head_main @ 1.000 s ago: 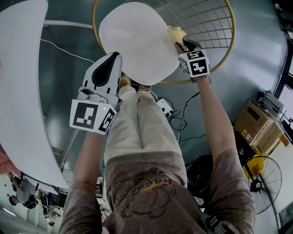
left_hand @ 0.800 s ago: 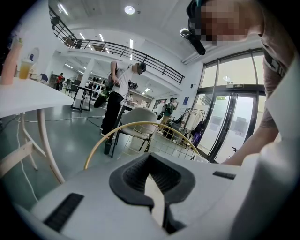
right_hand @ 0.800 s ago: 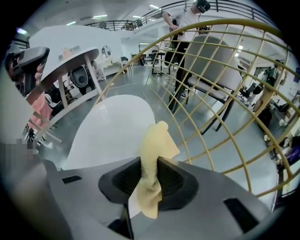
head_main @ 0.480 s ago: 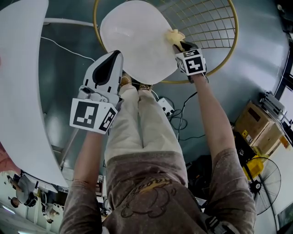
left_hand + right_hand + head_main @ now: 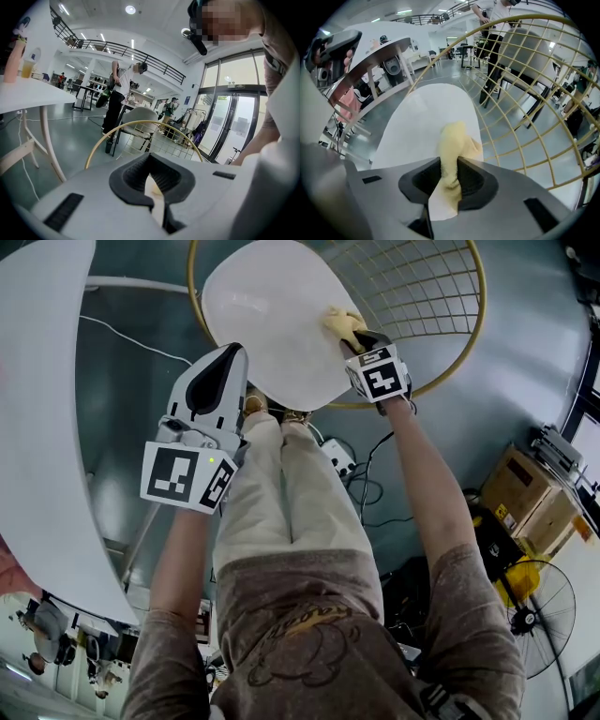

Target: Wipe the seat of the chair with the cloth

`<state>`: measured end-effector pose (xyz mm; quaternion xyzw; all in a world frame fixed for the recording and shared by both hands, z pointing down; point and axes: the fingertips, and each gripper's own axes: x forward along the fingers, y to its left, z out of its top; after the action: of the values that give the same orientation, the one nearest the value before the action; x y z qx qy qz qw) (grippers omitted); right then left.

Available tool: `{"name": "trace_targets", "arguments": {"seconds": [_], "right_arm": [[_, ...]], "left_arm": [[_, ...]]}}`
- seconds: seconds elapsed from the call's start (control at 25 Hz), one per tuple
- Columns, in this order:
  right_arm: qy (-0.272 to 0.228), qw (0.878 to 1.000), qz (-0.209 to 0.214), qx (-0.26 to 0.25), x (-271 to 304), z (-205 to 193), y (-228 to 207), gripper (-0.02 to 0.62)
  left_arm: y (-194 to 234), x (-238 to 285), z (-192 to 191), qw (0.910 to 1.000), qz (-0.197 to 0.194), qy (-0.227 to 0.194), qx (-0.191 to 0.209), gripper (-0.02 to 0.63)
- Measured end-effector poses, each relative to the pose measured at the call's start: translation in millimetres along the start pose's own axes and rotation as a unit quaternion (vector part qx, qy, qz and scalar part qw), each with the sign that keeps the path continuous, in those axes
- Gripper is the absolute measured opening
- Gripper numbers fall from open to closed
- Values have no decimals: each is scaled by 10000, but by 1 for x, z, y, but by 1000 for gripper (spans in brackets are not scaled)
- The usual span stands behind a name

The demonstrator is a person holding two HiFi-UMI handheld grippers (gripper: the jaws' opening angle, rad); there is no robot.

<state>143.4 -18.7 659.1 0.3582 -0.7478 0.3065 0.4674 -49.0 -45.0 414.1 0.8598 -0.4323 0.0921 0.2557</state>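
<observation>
The right gripper (image 5: 362,337) has its jaws clamped on a soft, fuzzy yellow cloth (image 5: 342,322). The cloth's bunched end appears to rest on the seat (image 5: 267,315), at the edge nearest the gold wire backrest (image 5: 427,287). The bulk of the smooth, white, oval seat lies leftward of the cloth. The left gripper (image 5: 230,357) hangs over the seat's front edge, jaws together on nothing.

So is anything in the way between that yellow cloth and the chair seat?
Nothing visible. The cloth, clamped in the right hand-held gripper, already appears to lie on the white seat near its right edge, beside the wire backrest.
</observation>
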Motion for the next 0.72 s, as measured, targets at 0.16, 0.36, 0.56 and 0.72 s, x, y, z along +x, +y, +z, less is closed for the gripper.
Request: {"name": "trace_targets", "arguments": {"seconds": [0.16, 0.36, 0.56, 0.72], "right_arm": [[22, 9998, 169, -44, 2, -1, 15, 116], [39, 9987, 478, -150, 6, -2, 46, 117], [2, 9975, 664, -239, 10, -2, 75, 117], [-45, 9951, 937, -304, 13, -2, 102, 116]], "left_arm": [[1, -3, 1, 10000, 28, -14, 2, 9], [1, -6, 1, 10000, 43, -31, 7, 9], [1, -11, -1, 10000, 49, -31, 23, 9], [1, -13, -3, 10000, 67, -21, 13, 9]]}}
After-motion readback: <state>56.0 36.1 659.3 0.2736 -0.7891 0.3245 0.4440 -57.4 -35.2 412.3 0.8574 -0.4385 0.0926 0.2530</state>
